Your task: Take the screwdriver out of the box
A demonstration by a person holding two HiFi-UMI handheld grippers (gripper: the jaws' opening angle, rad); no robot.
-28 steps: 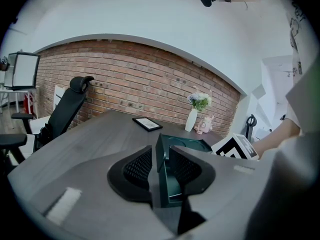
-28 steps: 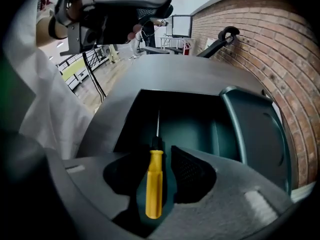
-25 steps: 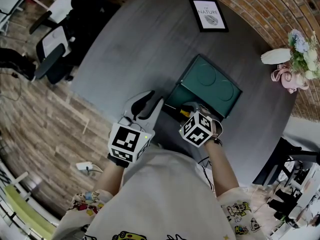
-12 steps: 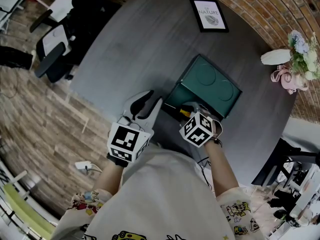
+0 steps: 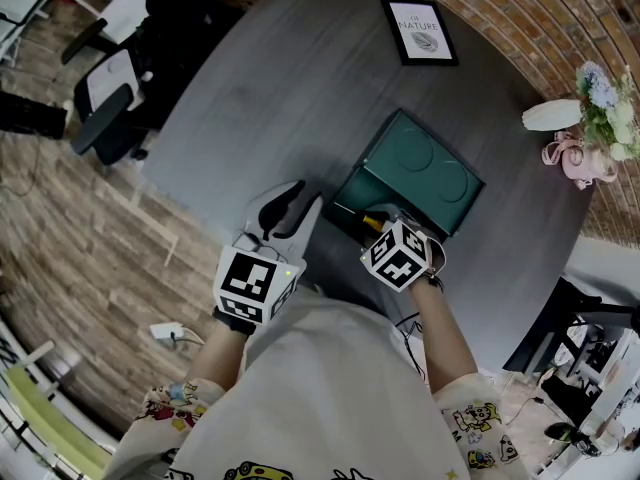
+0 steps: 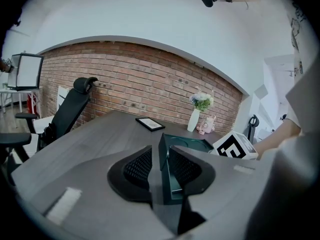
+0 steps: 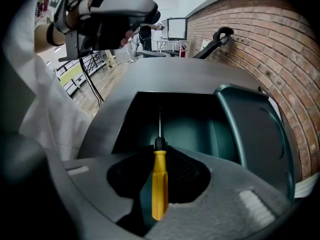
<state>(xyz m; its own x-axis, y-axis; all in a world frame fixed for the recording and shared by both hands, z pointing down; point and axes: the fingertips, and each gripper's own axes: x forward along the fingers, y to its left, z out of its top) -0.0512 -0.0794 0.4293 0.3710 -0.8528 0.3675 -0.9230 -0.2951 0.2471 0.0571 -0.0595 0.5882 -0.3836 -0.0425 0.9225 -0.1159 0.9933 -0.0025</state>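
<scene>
Low at centre of the right gripper view, the screwdriver lies lengthwise between the right gripper fingers, which have just been closing onto its yellow handle, shaft aimed up-frame into the box, whose wall the left gripper clamps.

Lying flat near the far edge of the grey desk: a framed picture. Toward the far right corner, a white vase of flowers, with a pink ornament just beside. Off the left edge, black office chairs on a wood floor.
</scene>
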